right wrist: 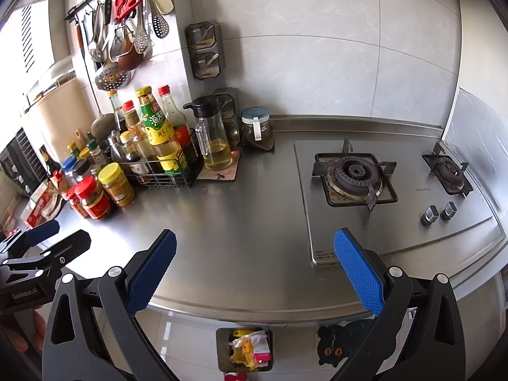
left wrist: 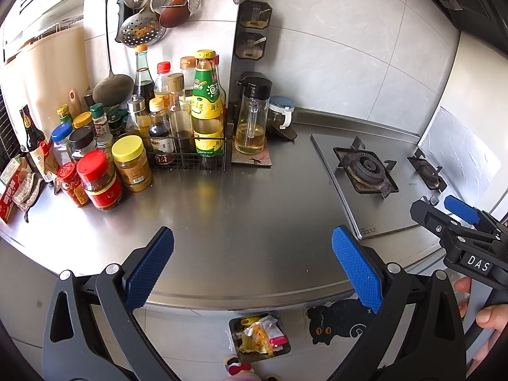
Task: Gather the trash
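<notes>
A small dark trash bin [left wrist: 235, 325] stands on the floor below the counter's front edge, holding crumpled yellow, white and pink wrappers [left wrist: 262, 335]. It also shows in the right wrist view [right wrist: 222, 349] with the wrappers [right wrist: 250, 347] inside. My left gripper [left wrist: 252, 265] is open and empty above the steel counter [left wrist: 241, 209]. My right gripper [right wrist: 254, 266] is open and empty over the counter's front edge [right wrist: 254, 311]. The right gripper also shows in the left wrist view [left wrist: 444, 212], and the left gripper in the right wrist view [right wrist: 54, 238].
Jars and sauce bottles [left wrist: 127, 146] crowd the counter's back left, some in a wire basket [right wrist: 165, 171]. An oil jug [left wrist: 252, 120] stands on a coaster. A gas hob [right wrist: 358, 174] lies at the right. Utensils [right wrist: 120, 31] hang on the wall. A black cat mat [left wrist: 339, 320] lies on the floor.
</notes>
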A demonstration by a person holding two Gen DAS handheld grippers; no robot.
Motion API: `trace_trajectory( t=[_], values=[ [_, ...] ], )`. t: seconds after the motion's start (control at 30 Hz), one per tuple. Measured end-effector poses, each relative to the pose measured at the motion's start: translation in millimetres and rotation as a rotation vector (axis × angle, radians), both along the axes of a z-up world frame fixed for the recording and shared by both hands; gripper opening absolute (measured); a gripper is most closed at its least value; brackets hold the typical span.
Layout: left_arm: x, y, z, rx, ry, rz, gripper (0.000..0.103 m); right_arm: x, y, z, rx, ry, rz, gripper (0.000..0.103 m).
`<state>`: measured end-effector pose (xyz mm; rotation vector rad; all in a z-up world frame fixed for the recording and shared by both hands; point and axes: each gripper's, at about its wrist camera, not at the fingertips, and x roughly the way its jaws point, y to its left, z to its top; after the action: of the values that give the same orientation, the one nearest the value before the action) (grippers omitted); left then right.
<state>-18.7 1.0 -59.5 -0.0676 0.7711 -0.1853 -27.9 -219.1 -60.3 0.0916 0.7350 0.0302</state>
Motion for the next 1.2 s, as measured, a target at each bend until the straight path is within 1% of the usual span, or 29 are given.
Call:
trace_trajectory(
  t=[1.2],
  values=[
    [9.2, 5.4, -1.2, 0.003, 0.002, -0.01, 0.095, 7.7, -1.3, -3.6, -0.003, 0.011, 0.004, 0.1]
  ],
)
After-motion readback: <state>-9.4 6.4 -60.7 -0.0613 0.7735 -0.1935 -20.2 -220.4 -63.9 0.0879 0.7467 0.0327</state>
